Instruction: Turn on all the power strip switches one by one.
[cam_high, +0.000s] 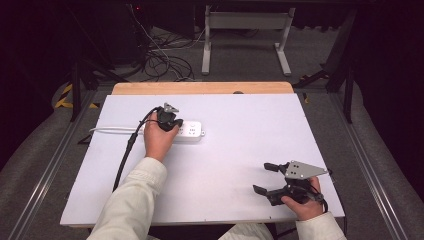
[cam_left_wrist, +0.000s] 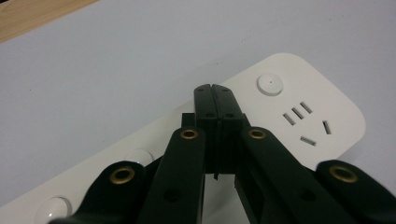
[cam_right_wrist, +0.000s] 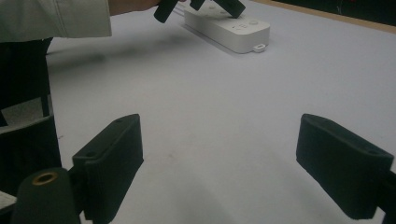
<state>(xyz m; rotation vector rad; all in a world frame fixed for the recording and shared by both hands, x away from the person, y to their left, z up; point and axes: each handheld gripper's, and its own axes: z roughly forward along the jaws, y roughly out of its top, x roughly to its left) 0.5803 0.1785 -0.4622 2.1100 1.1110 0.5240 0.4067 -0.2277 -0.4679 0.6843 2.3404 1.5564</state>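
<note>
Surface: white table board (cam_high: 225, 165), wooden far edge.
Left gripper (cam_left_wrist: 215, 89): jaws together, tips over white plastic power strip (cam_left_wrist: 299, 116), near its round button (cam_left_wrist: 270, 84).
Right gripper (cam_right_wrist: 219, 163): jaws apart, empty, near right front corner.
Risk: tips may slip off the button; light strip could slide.

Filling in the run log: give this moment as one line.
left gripper: shut, tips over power strip | right gripper: open, nothing between, low over table | strip buttons: unpressed or pressed, cannot tell

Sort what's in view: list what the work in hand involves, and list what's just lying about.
In the job:
- power strip
- left gripper, jaws shut, tips over the strip's top face
- right gripper, jaws open, waiting on the white tabletop

Lying about:
- floor cables
- white table frame
</note>
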